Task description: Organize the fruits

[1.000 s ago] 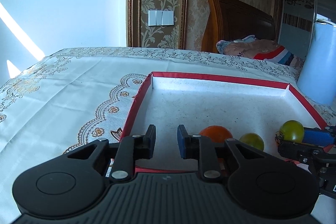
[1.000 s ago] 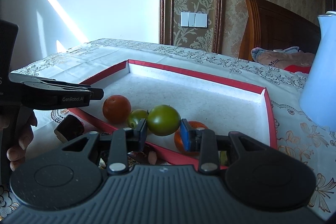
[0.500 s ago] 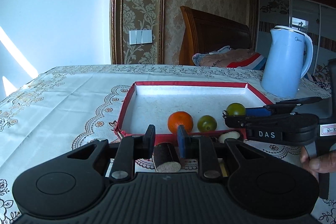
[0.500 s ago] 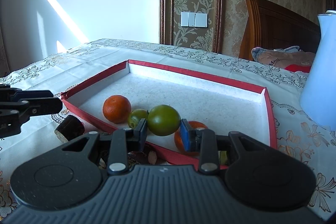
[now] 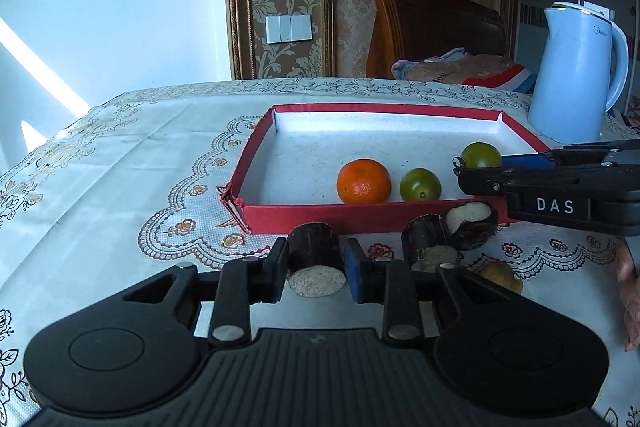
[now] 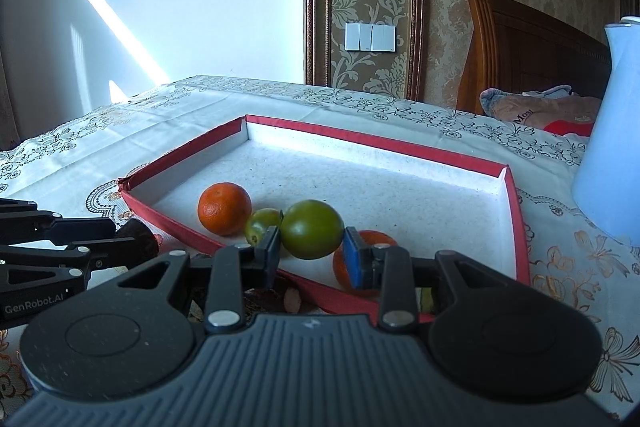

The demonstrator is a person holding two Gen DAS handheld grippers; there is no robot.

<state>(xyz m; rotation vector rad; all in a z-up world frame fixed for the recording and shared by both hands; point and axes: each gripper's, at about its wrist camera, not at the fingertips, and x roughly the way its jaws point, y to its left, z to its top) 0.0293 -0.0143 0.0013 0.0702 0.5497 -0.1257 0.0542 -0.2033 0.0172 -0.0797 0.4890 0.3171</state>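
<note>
My left gripper is low over the tablecloth in front of the red-rimmed white tray. Its jaws are opening, and a dark cane piece with a pale cut end lies between the pads, not clamped. My right gripper is shut on a large green fruit, holding it over the tray's near side. In the tray lie an orange, a smaller green fruit and a second orange, half hidden behind my right finger.
A second cane piece, a dark fruit with white flesh and a yellowish bit lie in front of the tray. A pale blue kettle stands at the tray's far right corner. A person's hand shows at the right edge.
My left gripper drew back out of the tray to the cloth in front of it and widened its jaws around the cane piece. The right gripper and its green fruit stayed still.
</note>
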